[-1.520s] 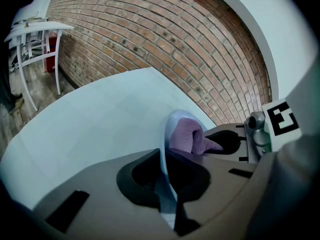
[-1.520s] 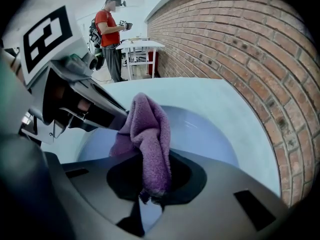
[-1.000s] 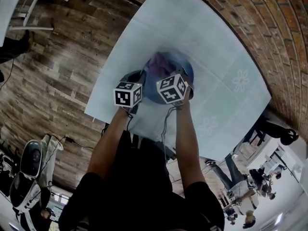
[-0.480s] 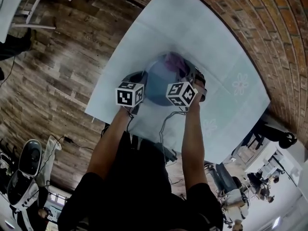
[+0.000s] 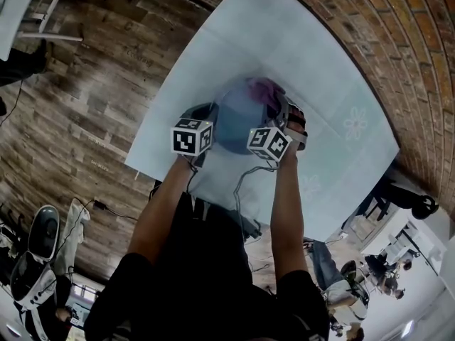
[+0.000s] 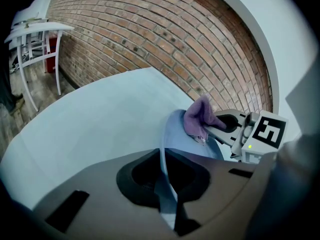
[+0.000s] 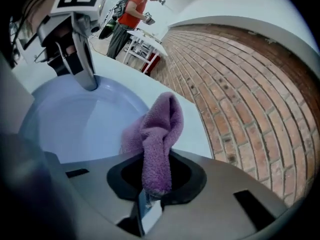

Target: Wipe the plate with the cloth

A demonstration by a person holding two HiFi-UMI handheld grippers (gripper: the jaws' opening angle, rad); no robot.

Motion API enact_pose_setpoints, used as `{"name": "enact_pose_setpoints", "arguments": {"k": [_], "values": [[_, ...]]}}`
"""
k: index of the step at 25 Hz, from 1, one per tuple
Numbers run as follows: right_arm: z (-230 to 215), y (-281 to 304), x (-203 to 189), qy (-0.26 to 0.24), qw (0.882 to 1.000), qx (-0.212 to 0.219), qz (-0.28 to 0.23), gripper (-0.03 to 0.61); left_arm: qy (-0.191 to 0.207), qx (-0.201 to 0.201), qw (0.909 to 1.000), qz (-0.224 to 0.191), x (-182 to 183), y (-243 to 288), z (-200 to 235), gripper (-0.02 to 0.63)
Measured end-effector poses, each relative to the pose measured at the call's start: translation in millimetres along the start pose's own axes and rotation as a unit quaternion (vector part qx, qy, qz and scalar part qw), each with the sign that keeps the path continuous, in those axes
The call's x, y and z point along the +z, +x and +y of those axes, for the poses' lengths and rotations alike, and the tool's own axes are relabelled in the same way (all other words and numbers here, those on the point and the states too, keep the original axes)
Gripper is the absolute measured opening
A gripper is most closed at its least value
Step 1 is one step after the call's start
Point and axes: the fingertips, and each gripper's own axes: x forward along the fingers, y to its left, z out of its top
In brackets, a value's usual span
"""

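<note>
A person at a pale counter [image 5: 306,41] holds a plate [image 5: 231,123] by its near rim with the left hand-held gripper [image 6: 168,194], whose jaws are pressed together on the thin edge. The right hand-held gripper [image 7: 146,196] is clamped on a bunched purple cloth [image 7: 159,134]. The cloth sits at the plate's far right rim, on the side toward the brick wall [image 6: 165,39]. Whether the cloth presses on the surface or only brushes it cannot be made out. To wipe well, the left grip likely has to stay firm so the slick plate neither twists nor slides. The right side should lay the loose fold of cloth flat and draw it across the hollow and round the rim. It should be angled so that only fabric, not the hard jaw tips, meets the plate. The plate is round, shallow and light blue, with a smooth glossy face and a gently raised rim, and it looks hard and slippery. The cloth is thick, fuzzy terry, rolled into a soft wad that should flatten under pressure. The counter wears a smooth, matt sheet with faint flower prints.
</note>
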Motion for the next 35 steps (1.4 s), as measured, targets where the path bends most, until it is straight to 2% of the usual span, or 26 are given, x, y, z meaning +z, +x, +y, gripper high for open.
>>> {"name": "enact_pose_setpoints", "arguments": {"k": [13,24,35], "values": [[26,12,-1,0.003,0.998,0.060,0.002,0.067,0.001,0.002,1.0000,0.000,1,1,-1,0.044],[40,3,6,-0.001,0.996,0.085,-0.004,0.066,-0.005,0.000,1.0000,0.000,1,1,0,0.043],[74,-19,19,-0.010,0.994,0.111,-0.021,0.066,-0.006,0.000,1.0000,0.001,0,0,0,0.043]]}}
